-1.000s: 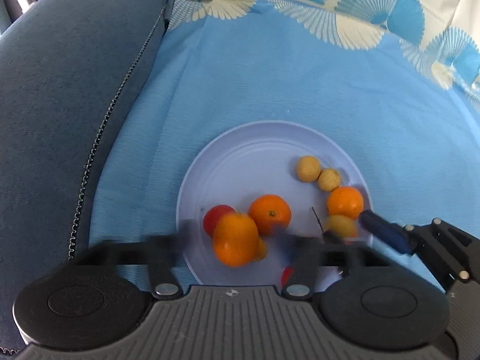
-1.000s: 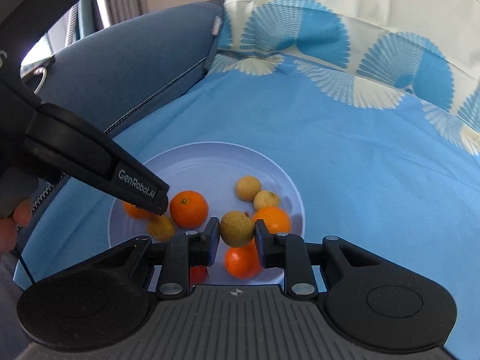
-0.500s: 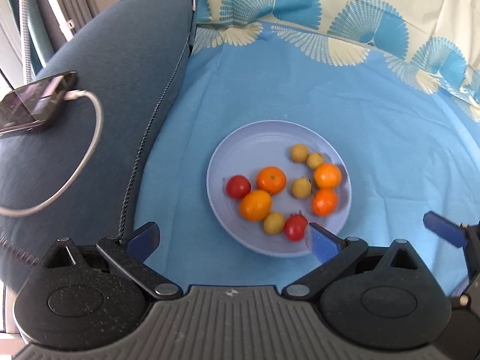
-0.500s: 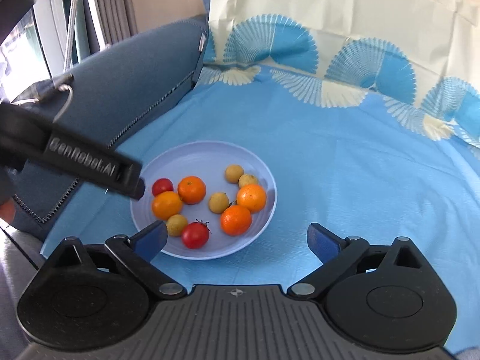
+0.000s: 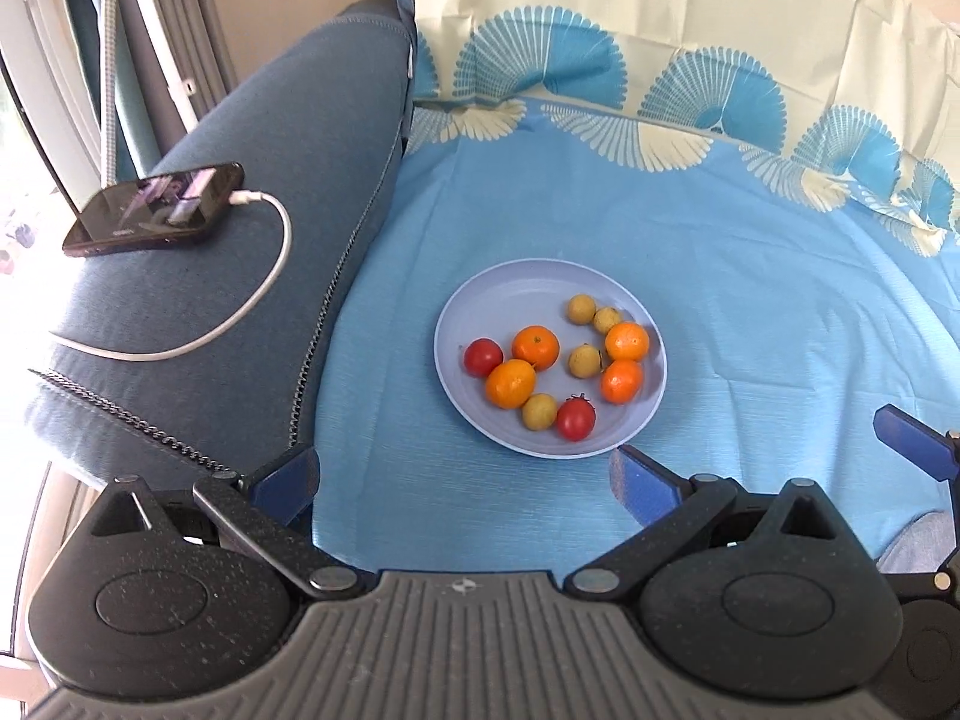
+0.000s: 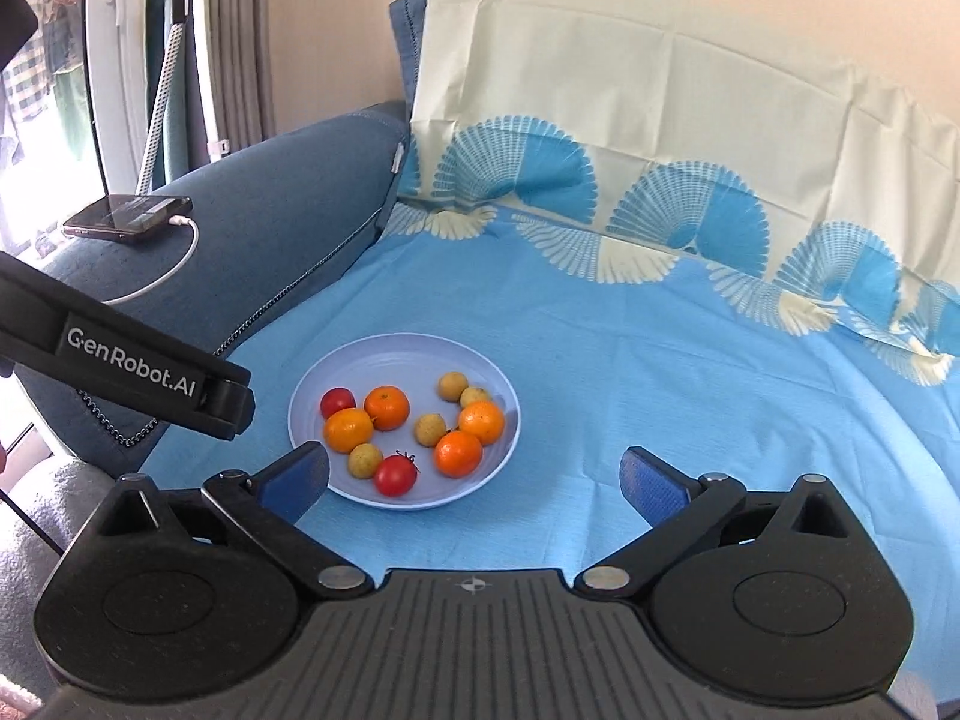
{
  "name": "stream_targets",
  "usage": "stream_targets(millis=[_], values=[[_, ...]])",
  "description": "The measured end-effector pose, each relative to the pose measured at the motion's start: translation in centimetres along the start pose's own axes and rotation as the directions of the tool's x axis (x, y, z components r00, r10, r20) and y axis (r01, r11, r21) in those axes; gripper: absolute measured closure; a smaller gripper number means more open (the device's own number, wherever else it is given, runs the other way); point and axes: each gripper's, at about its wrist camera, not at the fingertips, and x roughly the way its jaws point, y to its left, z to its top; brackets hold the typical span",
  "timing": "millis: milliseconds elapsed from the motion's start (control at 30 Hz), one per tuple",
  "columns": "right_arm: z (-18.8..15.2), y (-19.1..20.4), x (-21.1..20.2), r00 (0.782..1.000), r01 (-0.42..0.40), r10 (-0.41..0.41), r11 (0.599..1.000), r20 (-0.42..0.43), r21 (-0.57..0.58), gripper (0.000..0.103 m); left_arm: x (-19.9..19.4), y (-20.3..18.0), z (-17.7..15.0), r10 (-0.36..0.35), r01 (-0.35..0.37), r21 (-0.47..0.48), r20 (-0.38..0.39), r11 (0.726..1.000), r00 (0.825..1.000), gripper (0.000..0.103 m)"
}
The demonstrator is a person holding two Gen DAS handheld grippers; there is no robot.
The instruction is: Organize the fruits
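Note:
A pale blue plate (image 5: 510,288) (image 6: 414,345) lies on the blue cloth and holds several fruits: oranges (image 5: 536,347) (image 6: 386,407), two red tomatoes (image 5: 483,357) (image 6: 395,475) and small yellow-brown fruits (image 5: 581,307) (image 6: 430,428). My left gripper (image 5: 465,480) is open and empty, pulled back above the plate's near side. My right gripper (image 6: 474,477) is open and empty, also back from the plate. The left gripper's body (image 6: 150,381) shows at the left of the right wrist view. A right fingertip (image 5: 912,441) shows at the right edge of the left wrist view.
A blue sofa arm (image 5: 240,228) (image 6: 270,198) stands left of the cloth, with a phone (image 5: 156,207) (image 6: 129,216) and white cable (image 5: 264,294) on it. A patterned cloth (image 6: 660,120) covers the backrest behind. A window and curtains are at far left.
Both grippers opened and let go of their fruit onto the plate, then drew back and up. The plate now looks smaller and further away.

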Motion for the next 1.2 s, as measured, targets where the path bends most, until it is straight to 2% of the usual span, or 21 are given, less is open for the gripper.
stream_targets(millis=[133,300,467,733,1200], values=[[-0.3,0.2,-1.1,0.999,0.035,-0.035,0.999,0.021,-0.008,0.001,-0.8,0.0,-0.6,-0.001,0.001,0.002,0.016,1.000,1.000,0.000],[-0.4,-0.4,-1.9,0.998,0.039,-0.040,0.999,0.040,0.017,0.001,-1.0,-0.2,-1.5,0.006,-0.007,0.009,0.016,1.000,1.000,0.000],[-0.3,-0.4,-1.7,0.999,0.035,-0.035,0.999,0.024,-0.015,0.001,-0.7,-0.1,-1.8,0.015,-0.015,-0.002,-0.004,1.000,1.000,0.000],[-0.3,-0.8,-1.4,0.996,0.085,-0.085,0.996,0.008,-0.023,0.001,-0.4,0.1,-1.4,0.037,-0.037,-0.010,-0.002,0.999,0.999,0.000],[0.1,-1.0,-1.4,0.997,0.077,-0.076,0.997,0.014,-0.024,0.001,0.3,0.2,-1.2,0.048,-0.048,-0.006,-0.019,0.999,0.999,0.000]])
